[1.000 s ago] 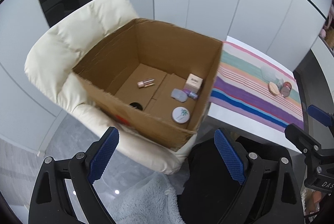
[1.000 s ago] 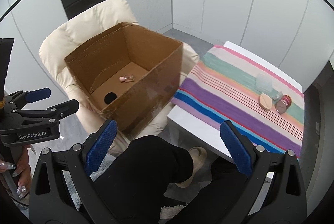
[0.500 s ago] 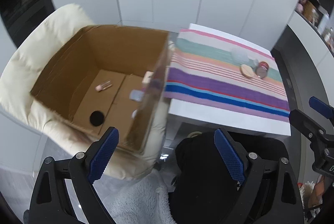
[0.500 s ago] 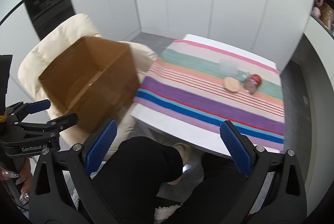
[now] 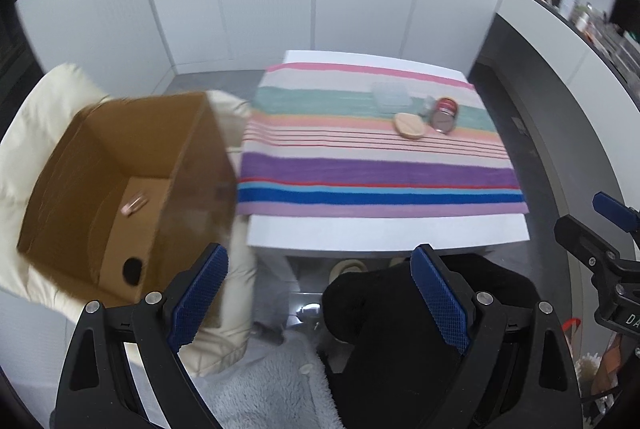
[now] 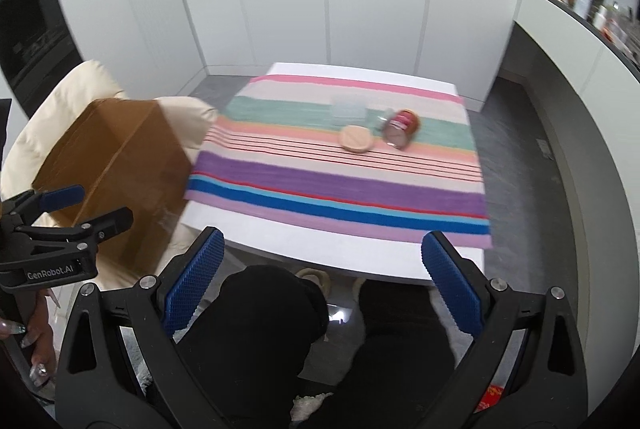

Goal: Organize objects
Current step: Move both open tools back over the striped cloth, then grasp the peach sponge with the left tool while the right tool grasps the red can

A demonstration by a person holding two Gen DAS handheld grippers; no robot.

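Showing both grippers held over the person's black-clad knees, facing a white table (image 5: 384, 233) covered by a striped cloth (image 5: 380, 169). Left gripper (image 5: 320, 293): jaws spread wide, blue pads apart, nothing between them. Right gripper (image 6: 320, 281): jaws likewise wide apart and empty. Each tool also appears at the edge of the other's view (the left one with a hand (image 6: 36, 349) on its handle).

On the cloth's far half, three items lie close together: a clear plastic case (image 5: 392, 95) farthest back, a round tan puff (image 5: 410, 125) just in front of it, and a red-lidded jar (image 5: 444, 113) lying on its side just right of the puff. A small clear item sits between case and jar; it is too blurred to identify.

Left of the table, an open cardboard box (image 5: 120, 169) rests on a cream padded chair (image 5: 36, 133), its near corner just beside the cloth's edge. Inside, on the box floor, lies a small pink bottle (image 5: 134, 205); the remaining interior is hidden behind the box wall.
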